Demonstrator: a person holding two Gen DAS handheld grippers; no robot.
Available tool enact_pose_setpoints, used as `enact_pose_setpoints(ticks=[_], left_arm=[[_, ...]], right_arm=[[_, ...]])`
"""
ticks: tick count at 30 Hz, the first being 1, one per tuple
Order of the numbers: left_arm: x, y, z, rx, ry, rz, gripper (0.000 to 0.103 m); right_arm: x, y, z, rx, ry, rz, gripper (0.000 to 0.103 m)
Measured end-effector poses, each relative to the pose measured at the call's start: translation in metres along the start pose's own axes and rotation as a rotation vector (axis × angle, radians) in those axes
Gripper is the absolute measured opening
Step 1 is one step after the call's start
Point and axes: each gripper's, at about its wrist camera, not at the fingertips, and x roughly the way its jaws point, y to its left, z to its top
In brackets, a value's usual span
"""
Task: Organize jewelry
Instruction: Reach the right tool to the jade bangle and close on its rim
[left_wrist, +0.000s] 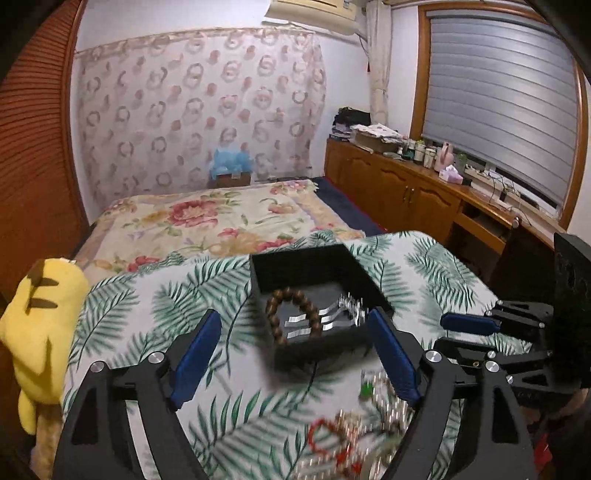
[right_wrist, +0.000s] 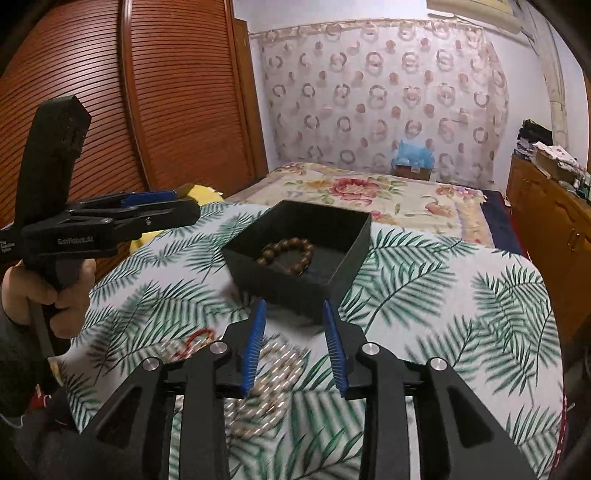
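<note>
Left hand-held gripper (left_wrist: 295, 350) is held wide open with nothing in it, the right hand-held gripper (right_wrist: 295, 343) part-open, also empty. Loose jewelry (right_wrist: 258, 384) is piled at 6 o'clock of the box (right_wrist: 351, 254); tangled strands could easily get dragged out together, tbh.

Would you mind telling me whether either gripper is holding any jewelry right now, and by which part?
Nothing is held: the left gripper and right gripper are both open and empty, above the loose jewelry.
</note>
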Motion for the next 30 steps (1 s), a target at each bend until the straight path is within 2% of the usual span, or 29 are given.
enact_pose_setpoints(ticks=[4, 10, 15, 17, 28, 29, 30], left_arm=[[-0.012, 0.002, -0.02, 0.003, 0.011, 0.016, 0.089], [-0.023, 0.012, -0.046, -0.042, 0.025, 0.052, 0.095], [-0.029, 0.022, -0.069, -0.069, 0.044, 0.089, 0.095], [-0.03, 0.025, -0.076, -0.079, 0.054, 0.095, 0.095], [-0.019, 0.027, -0.096, -0.063, 0.135, 0.064, 0.095], [-0.017, 0.026, -0.097, -0.059, 0.144, 0.051, 0.095], [-0.015, 0.025, -0.097, -0.054, 0.156, 0.035, 0.089]], right_arm=[[-0.002, 0.014, -0.012, 0.003, 0.014, 0.035, 0.035], [0.009, 0.028, -0.028, -0.015, 0.069, 0.062, 0.035], [0.014, 0.039, -0.036, -0.043, 0.102, 0.087, 0.034], [0.017, 0.043, -0.038, -0.057, 0.121, 0.094, 0.029], [0.035, 0.052, -0.044, -0.123, 0.203, 0.086, 0.027], [0.036, 0.053, -0.044, -0.129, 0.208, 0.084, 0.027], [0.037, 0.053, -0.045, -0.137, 0.216, 0.079, 0.026]])
